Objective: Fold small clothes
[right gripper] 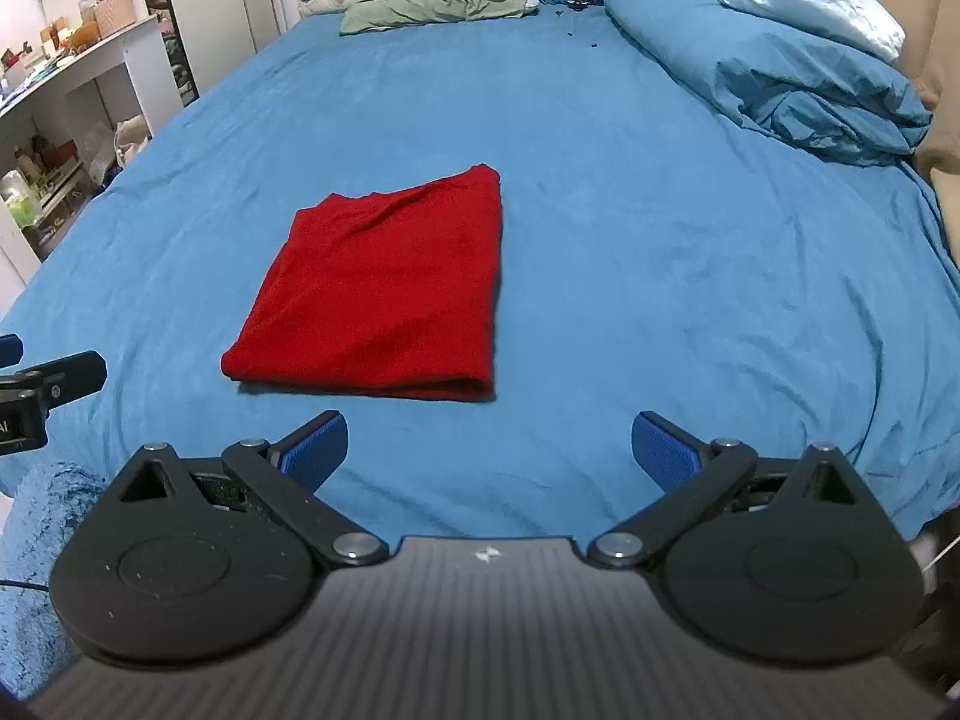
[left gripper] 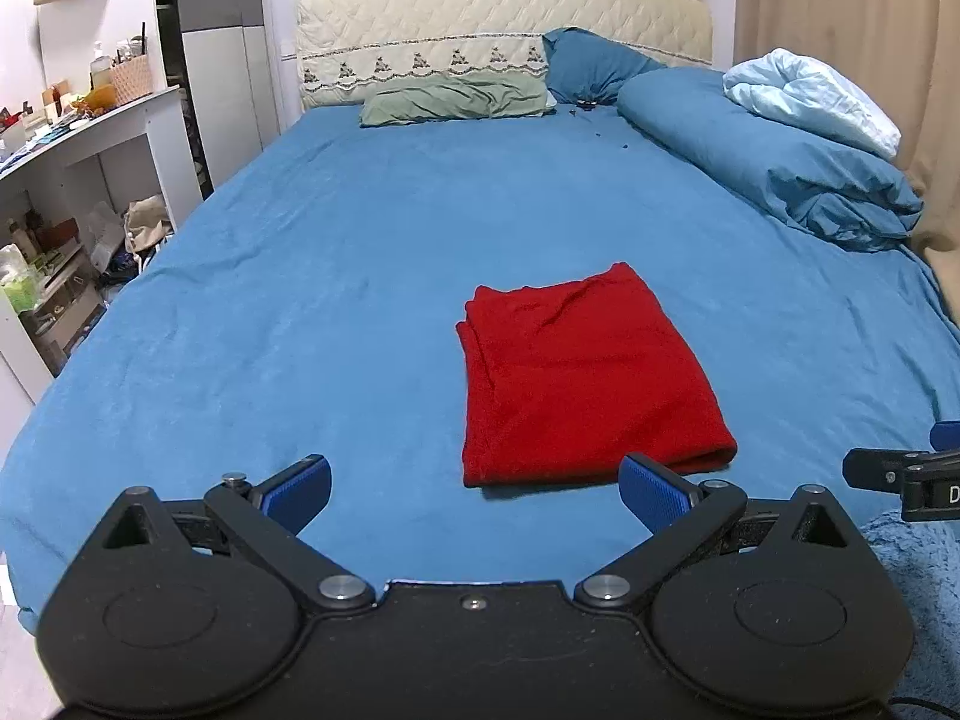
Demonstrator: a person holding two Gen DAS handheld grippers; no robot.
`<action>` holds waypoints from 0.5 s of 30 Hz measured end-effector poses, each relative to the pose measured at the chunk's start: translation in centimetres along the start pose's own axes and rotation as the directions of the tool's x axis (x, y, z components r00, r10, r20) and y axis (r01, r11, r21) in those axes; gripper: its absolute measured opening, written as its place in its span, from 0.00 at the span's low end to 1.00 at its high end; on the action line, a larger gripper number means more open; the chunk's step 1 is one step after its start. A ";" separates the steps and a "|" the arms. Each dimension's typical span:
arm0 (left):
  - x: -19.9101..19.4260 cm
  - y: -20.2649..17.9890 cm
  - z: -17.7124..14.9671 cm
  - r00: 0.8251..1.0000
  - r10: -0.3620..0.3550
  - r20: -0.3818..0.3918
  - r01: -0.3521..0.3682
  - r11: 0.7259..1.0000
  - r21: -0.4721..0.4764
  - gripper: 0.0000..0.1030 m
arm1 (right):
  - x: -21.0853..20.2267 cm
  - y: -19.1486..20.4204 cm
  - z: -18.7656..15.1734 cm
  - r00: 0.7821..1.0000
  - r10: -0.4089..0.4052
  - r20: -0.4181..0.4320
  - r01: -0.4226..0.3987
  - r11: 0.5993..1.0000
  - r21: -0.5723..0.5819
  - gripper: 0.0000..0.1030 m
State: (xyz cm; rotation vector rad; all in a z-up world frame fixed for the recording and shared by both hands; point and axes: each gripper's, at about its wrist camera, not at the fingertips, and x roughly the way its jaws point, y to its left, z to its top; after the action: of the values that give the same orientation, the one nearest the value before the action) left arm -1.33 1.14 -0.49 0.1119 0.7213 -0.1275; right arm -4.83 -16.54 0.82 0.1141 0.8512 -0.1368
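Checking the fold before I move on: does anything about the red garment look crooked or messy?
Mostly tidy: the red garment lies folded flat on the blue sheet, with uneven layered edges and wrinkles at its far end.

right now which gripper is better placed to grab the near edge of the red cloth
Left. The red cloth's near edge lies just ahead of the open left gripper, by its right finger. In the right wrist view the cloth sits further ahead and left of the open right gripper.

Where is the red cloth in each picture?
Left wrist view: the red cloth lies folded right of the middle, just beyond the open left gripper.
Right wrist view: the cloth lies left of the middle.
Shared landmark: the green pillow at the bed's head.
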 end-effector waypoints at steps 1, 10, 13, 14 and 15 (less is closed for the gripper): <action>-0.1 0.0 -0.1 1.000 0.000 0.002 0.000 1.000 0.000 1.00 | 0.0 -0.1 0.0 1.000 0.001 0.001 -0.001 1.000 0.002 1.00; -0.7 -0.3 -0.3 1.000 -0.009 0.013 0.009 1.000 0.002 1.00 | -0.5 -0.3 0.2 1.000 0.011 0.013 -0.011 1.000 0.008 1.00; -0.8 -0.2 -0.2 1.000 -0.011 0.015 0.011 1.000 -0.001 1.00 | -0.6 -0.2 0.1 1.000 0.013 0.013 -0.013 1.000 0.011 1.00; -0.8 -0.1 -0.2 1.000 -0.012 0.014 0.012 1.000 -0.001 1.00 | -0.6 -0.2 0.1 1.000 0.012 0.013 -0.012 1.000 0.010 1.00; -0.9 -0.1 -0.2 1.000 -0.011 0.016 0.011 1.000 -0.002 1.00 | -0.6 -0.2 0.1 1.000 0.013 0.013 -0.013 1.000 0.009 1.00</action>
State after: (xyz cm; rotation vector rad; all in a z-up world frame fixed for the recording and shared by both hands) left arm -2.12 1.11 -0.05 0.1052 0.7062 -0.1379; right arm -5.19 -16.73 1.36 0.1276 0.8372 -0.1288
